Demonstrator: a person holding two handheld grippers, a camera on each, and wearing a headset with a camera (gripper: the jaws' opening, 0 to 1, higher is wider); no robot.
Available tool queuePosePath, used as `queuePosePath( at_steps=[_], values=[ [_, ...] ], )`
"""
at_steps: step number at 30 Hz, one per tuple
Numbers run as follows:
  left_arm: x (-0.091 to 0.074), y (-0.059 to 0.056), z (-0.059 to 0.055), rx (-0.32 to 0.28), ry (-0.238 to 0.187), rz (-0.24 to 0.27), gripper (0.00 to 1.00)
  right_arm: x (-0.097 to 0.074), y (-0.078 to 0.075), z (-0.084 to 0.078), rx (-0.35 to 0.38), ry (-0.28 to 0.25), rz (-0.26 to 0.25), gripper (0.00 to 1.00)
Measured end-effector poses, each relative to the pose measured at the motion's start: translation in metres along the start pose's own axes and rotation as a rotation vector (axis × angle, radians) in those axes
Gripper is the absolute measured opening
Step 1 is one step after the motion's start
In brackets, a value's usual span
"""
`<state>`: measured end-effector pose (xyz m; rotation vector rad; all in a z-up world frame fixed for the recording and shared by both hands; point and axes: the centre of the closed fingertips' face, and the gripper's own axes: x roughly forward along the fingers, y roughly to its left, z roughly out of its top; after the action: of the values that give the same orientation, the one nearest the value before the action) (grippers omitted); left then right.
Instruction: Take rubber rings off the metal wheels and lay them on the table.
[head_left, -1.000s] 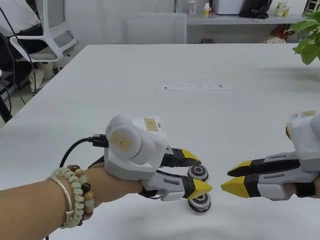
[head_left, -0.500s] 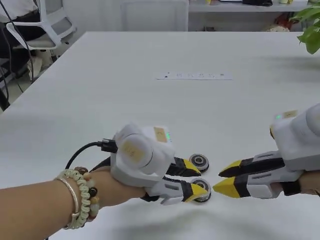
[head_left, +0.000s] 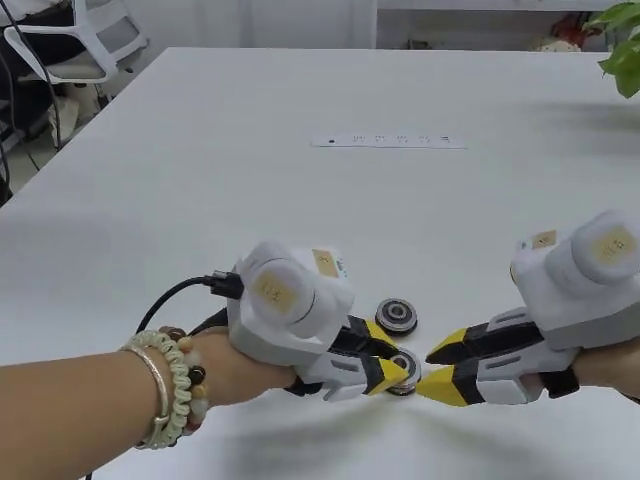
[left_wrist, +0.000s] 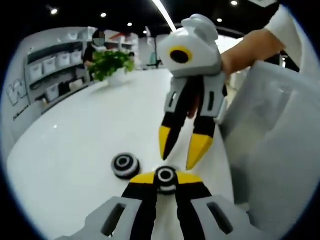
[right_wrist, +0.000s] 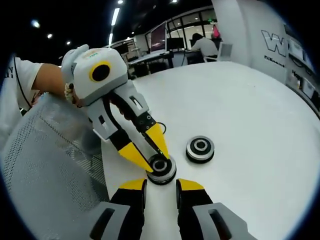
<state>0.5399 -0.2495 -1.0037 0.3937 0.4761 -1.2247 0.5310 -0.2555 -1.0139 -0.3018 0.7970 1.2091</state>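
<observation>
The left hand-held gripper pinches a metal wheel between its yellow tips, down on the white counter. The right hand-held gripper faces it tip to tip, jaws spread a little, just short of that same wheel. A second wheel lies just beyond the left hand-held gripper's tips, touched by neither.
</observation>
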Motion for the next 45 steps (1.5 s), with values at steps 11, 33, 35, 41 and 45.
queuePosePath(
  at_steps=[11,33,35,41,45],
  values=[
    [-0.001,0.001,0.0,-0.018,-0.02,0.0,0.14,0.009,-0.002,-0.003,-0.08,0.034,-0.021,0.22],
    [-0.001,0.001,0.0,-0.028,-0.032,0.006,0.14,0.006,-0.008,-0.006,-0.02,0.018,-0.093,0.0],
    [-0.001,0.001,0.0,-0.027,-0.033,0.007,0.14,0.005,-0.01,-0.005,0.074,-0.015,-0.075,0.0],
    [-0.001,0.001,0.0,-0.02,-0.037,0.006,0.14,-0.002,-0.013,0.001,0.258,-0.095,-0.033,0.0],
    [-0.001,0.001,0.0,-0.014,-0.04,0.0,0.14,-0.003,-0.013,-0.001,0.32,-0.116,-0.016,0.0]
  ],
)
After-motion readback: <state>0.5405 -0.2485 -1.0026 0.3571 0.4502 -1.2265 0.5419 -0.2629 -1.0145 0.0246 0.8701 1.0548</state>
